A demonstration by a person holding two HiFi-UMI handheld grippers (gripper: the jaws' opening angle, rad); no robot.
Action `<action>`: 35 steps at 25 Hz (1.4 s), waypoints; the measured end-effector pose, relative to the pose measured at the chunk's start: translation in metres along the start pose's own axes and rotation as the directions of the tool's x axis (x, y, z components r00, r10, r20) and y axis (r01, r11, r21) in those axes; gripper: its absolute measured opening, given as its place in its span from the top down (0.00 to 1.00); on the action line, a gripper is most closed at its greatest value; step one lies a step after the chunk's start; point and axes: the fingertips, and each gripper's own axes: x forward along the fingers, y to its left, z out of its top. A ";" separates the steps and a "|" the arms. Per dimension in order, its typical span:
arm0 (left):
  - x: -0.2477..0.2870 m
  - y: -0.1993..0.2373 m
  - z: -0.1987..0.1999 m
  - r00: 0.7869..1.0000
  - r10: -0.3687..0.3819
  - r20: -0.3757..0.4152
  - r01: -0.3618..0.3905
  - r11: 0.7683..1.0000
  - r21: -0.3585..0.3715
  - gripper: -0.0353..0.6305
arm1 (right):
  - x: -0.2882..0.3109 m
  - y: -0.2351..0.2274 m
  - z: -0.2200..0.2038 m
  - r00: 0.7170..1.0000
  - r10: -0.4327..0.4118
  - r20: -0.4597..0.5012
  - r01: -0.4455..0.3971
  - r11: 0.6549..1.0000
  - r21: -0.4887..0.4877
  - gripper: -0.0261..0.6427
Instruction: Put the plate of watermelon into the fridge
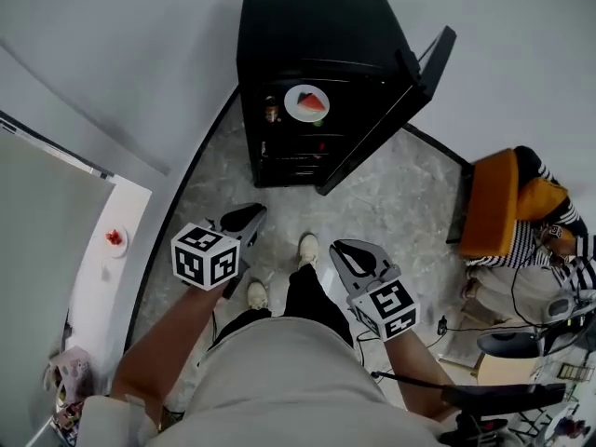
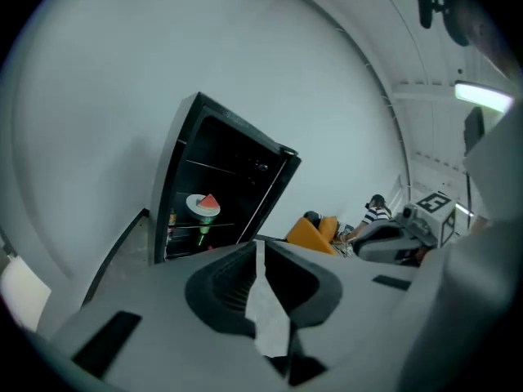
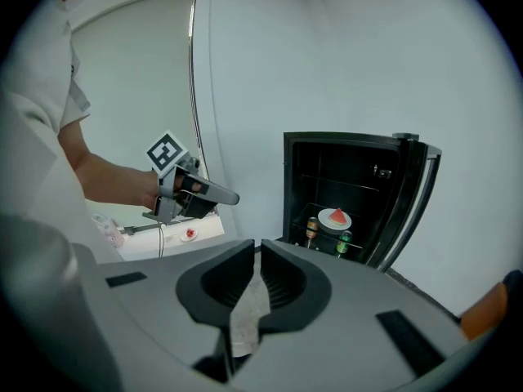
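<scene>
A white plate with a watermelon slice (image 1: 306, 103) rests on a shelf inside the black mini fridge (image 1: 317, 26), whose door (image 1: 400, 110) stands wide open to the right. The plate of watermelon (image 2: 203, 206) shows in the left gripper view, and the same plate (image 3: 335, 217) in the right gripper view. My left gripper (image 1: 253, 214) and right gripper (image 1: 343, 248) hang over the floor well short of the fridge, both pointing toward it. The left gripper (image 2: 260, 243) is shut with nothing in it; so is the right gripper (image 3: 257, 245).
A brown can (image 3: 311, 229) and a green can (image 3: 344, 241) stand beside the plate on the shelf. A white counter (image 1: 98, 277) with a small dish of red pieces (image 1: 115, 238) lies to the left. A seated person by an orange chair (image 1: 494, 203) and cables (image 1: 503, 333) are at right.
</scene>
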 end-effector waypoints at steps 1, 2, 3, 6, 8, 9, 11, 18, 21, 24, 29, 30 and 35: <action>-0.012 -0.009 -0.003 1.000 -0.024 0.002 0.024 1.000 0.007 0.89 | -0.002 0.007 0.001 1.000 -0.001 0.006 0.001 1.000 -0.004 0.91; -0.024 -0.018 -0.007 0.999 -0.052 0.002 0.052 0.999 0.008 0.90 | -0.005 0.013 0.002 1.000 -0.004 0.013 0.004 1.000 -0.007 0.91; -0.034 -0.027 -0.012 0.997 -0.080 -0.003 0.080 0.997 0.008 0.90 | -0.008 0.018 0.002 1.000 -0.008 0.019 0.008 1.000 -0.009 0.91; -0.062 -0.053 -0.033 0.989 -0.142 -0.042 0.144 0.989 0.029 0.92 | -0.019 0.036 0.000 0.999 -0.022 0.034 0.022 1.000 -0.008 0.91; -0.078 -0.065 -0.047 0.984 -0.164 -0.072 0.169 0.984 0.059 0.93 | -0.023 0.050 -0.001 0.999 -0.026 0.041 0.026 1.000 -0.009 0.92; -0.085 -0.071 -0.054 0.981 -0.173 -0.087 0.179 0.981 0.072 0.93 | -0.024 0.057 -0.001 0.999 -0.026 0.042 0.026 1.000 -0.010 0.92; -0.095 -0.081 -0.065 0.975 -0.191 -0.112 0.202 0.975 0.094 0.93 | -0.026 0.070 -0.002 0.999 -0.022 0.045 0.023 1.000 -0.010 0.92; -0.124 -0.103 -0.079 0.966 -0.224 -0.128 0.241 0.959 0.147 0.93 | -0.032 0.109 0.001 0.999 -0.013 0.050 0.015 0.999 -0.035 0.92; -0.132 -0.107 -0.083 0.965 -0.225 -0.132 0.245 0.955 0.166 0.93 | -0.034 0.119 0.001 0.999 -0.012 0.046 0.014 0.999 -0.045 0.93; -0.138 -0.108 -0.084 0.965 -0.227 -0.128 0.247 0.954 0.170 0.93 | -0.035 0.124 0.003 0.999 -0.016 0.047 0.019 0.998 -0.057 0.93; -0.143 -0.104 -0.087 0.968 -0.217 -0.127 0.238 0.954 0.184 0.93 | -0.034 0.131 0.007 0.999 -0.025 0.046 0.029 0.997 -0.078 0.94; -0.144 -0.103 -0.087 0.968 -0.216 -0.127 0.237 0.954 0.184 0.93 | -0.034 0.133 0.008 0.999 -0.025 0.046 0.028 0.996 -0.081 0.94; -0.144 -0.101 -0.086 0.969 -0.211 -0.125 0.232 0.956 0.182 0.93 | -0.036 0.133 0.012 0.999 -0.023 0.045 0.027 0.996 -0.090 0.94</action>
